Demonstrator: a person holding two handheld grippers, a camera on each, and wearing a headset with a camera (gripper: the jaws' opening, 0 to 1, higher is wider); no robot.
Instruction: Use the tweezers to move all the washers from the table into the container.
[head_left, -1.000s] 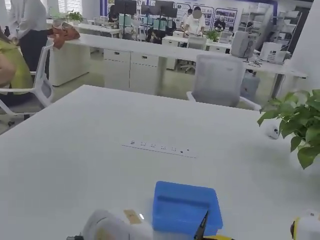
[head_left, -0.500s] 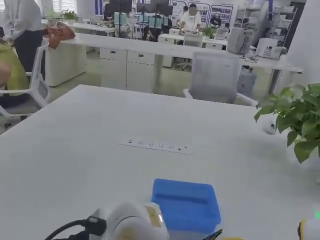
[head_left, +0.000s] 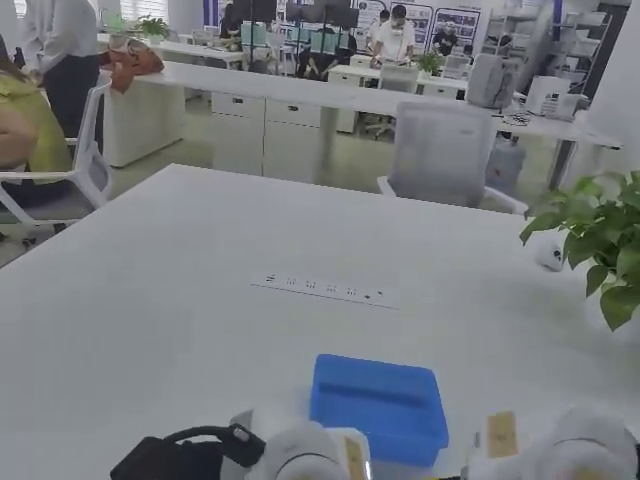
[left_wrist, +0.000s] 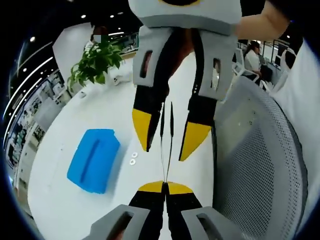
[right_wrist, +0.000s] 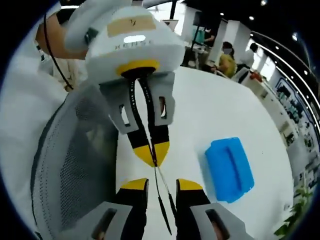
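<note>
Two washers are lying close together on the white table, just beside the blue container and outside it. The tweezers are hanging in the air over the table's edge, apart from the washers. The left gripper is clamping the tweezers' joined end, its yellow-tipped jaws pressed together on it, while the two thin arms are reaching forward with a narrow gap between them. The right gripper is facing it from the other side, and its jaws are standing apart, one on each side of the tweezers' arms. Whether they are touching the metal cannot be told. In the head view the container is sitting near the table's front edge, with the blurred backs of both grippers showing just below it. A recessed socket strip is lying farther along the table, and a leafy plant is standing at the right. A grey mesh chair is showing beside the table near the grippers.
</note>
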